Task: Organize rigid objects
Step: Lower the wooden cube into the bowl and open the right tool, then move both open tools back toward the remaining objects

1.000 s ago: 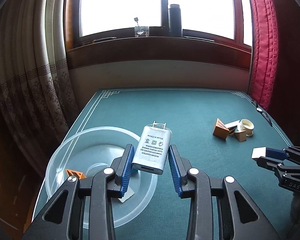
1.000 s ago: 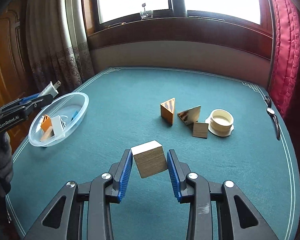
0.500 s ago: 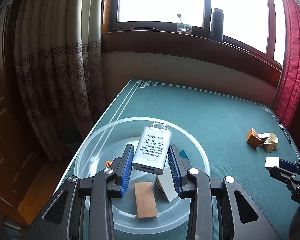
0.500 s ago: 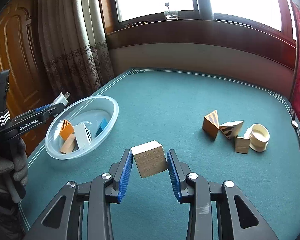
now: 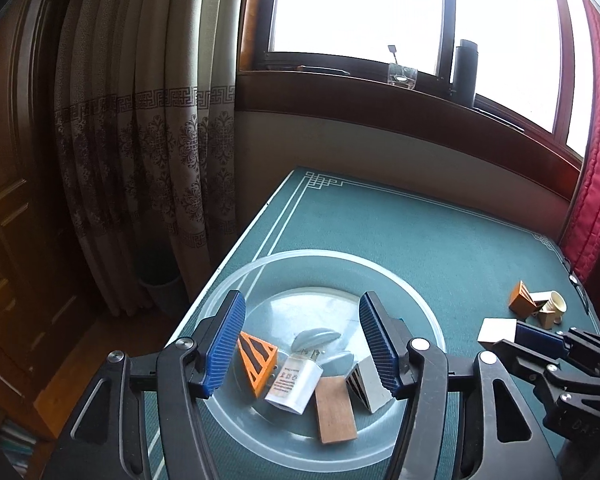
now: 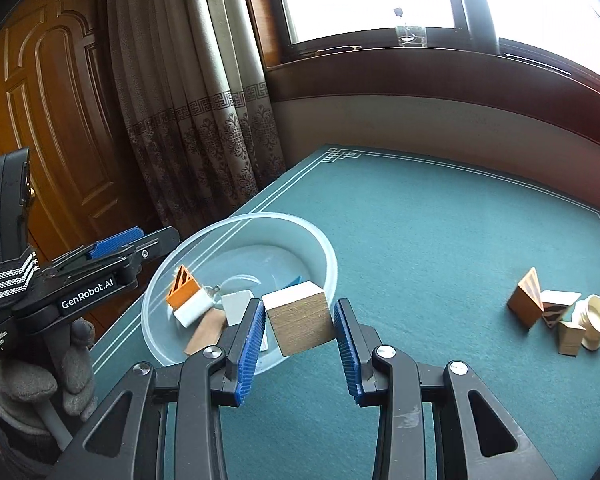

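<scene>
A: And it's away! The left gripper (image 5: 300, 340), low in the left wrist view, has sprung wide apart with nothing between its blue pads. A second ago it was clamped on the white charger (image 5: 295, 385), and now that charger lies flat on the bottom of the clear bowl (image 5: 428, 320).

B: It settled right in the crowd too. It rests between the orange striped wedge (image 5: 258, 362) and the thin wooden slab (image 5: 335, 410), with the grey-faced wedge (image 5: 366, 384) just beyond that, toward the lower centre of the frame.

A: So one more item is home. Now swing to the right wrist view: the right gripper (image 6: 299, 330) at bottom centre remains closed snugly on the wooden cube (image 6: 300, 322), white face up.

B: And the bowl has slid in much closer behind that cube than it was a moment back. The cube looks lined up over the near rim, so I'd judge it to be the next drop.

A: Further out, at the right of that view, a small cluster waits on the green table (image 6: 420, 240): a brown wedge (image 6: 525, 298), a striped wedge (image 6: 556, 306), a small wooden block (image 6: 571, 336) and a cream ring (image 6: 594, 320), all touching or just beside each other.

B: Four left out there, then. The job is well along, but not finished.
</scene>
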Tool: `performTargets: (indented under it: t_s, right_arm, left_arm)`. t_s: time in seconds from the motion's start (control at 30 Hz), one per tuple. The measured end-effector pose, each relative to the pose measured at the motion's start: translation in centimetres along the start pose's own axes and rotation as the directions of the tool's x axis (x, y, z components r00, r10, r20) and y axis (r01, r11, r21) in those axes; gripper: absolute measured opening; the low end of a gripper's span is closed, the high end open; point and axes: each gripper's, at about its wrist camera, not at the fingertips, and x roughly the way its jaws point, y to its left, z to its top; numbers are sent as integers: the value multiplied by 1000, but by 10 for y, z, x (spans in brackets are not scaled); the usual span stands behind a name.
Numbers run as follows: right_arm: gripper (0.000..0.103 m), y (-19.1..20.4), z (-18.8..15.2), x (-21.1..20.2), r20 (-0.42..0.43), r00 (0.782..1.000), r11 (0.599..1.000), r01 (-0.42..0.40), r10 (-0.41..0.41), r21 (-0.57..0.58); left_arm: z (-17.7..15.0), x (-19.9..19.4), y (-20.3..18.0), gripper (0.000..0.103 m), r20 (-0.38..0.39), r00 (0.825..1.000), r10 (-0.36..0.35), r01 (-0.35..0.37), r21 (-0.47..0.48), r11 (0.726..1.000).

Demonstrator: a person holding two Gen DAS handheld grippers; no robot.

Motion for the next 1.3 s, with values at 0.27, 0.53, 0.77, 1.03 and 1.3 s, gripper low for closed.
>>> performTargets:
  t_s: [0.27,0.53,0.77,1.03,1.3]
  right_arm:
    - [38,17,1,29,-15,999,999,-39,39,1]
    - [57,16,-5,49,-20,998,998,-60,60,10]
    - [57,-2,-13,34,-3,1000,999,-18,18,38]
    - [57,-28,-30,21,-21,999,997,44,-43,67]
    - [57,-74,-49,12,-67,988,983,145,-138,109]
  left_arm:
    - [5,-5,13,71,14,1000,24,-23,-46,999]
    - [5,-7,16,73,18,999,30,-29,-60,998]
    - [2,-6,4,73,9,1000,19,-19,-34,999]
    - [-7,-2,-23,75,-13,1000,-9,10,16,1000]
    - [-20,4,-61,75,-45,998,-44,49,101,994]
